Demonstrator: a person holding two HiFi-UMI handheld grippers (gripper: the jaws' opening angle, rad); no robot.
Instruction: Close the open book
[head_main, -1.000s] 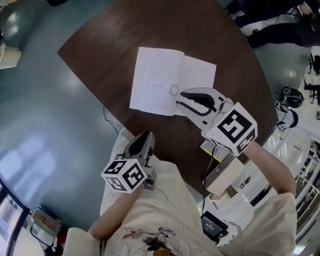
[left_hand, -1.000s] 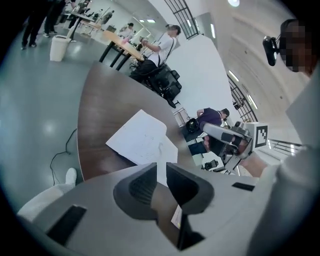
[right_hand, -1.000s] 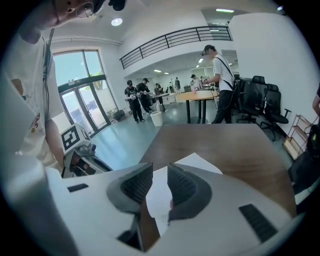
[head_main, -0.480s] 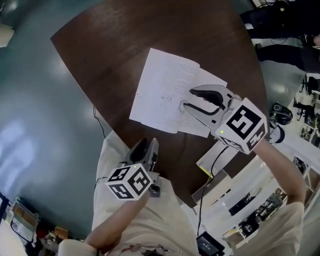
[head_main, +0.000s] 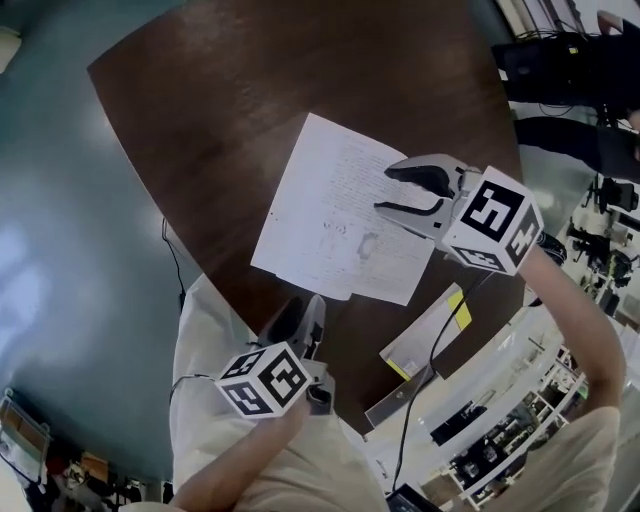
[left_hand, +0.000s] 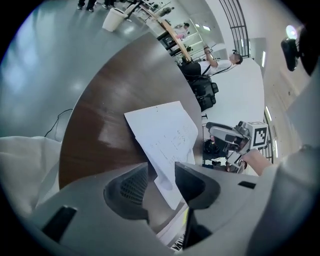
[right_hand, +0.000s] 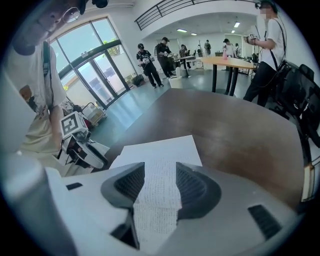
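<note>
The open book (head_main: 335, 210) lies flat with its white pages up on the dark round table (head_main: 250, 90). My right gripper (head_main: 385, 188) hovers over the book's right page, open; its jaws have just been opening and only the printed page (right_hand: 159, 155) shows in the gap between them (right_hand: 160, 172). My left gripper (head_main: 303, 312) is at the table's near edge, just short of the book's near corner (left_hand: 167, 187). It is open too, its jaws (left_hand: 161, 170) having just widened with nothing gripped.
A flat white board with a yellow tag (head_main: 425, 340) lies by the table's right edge with a black cable (head_main: 420, 390) beside it. Another cable (head_main: 172, 250) hangs off the near left edge. People (right_hand: 150, 62) and tables (right_hand: 235, 62) stand far behind.
Both grippers have come down toward the table. The right one has moved across the right page and both pairs of jaws stand wider apart.
</note>
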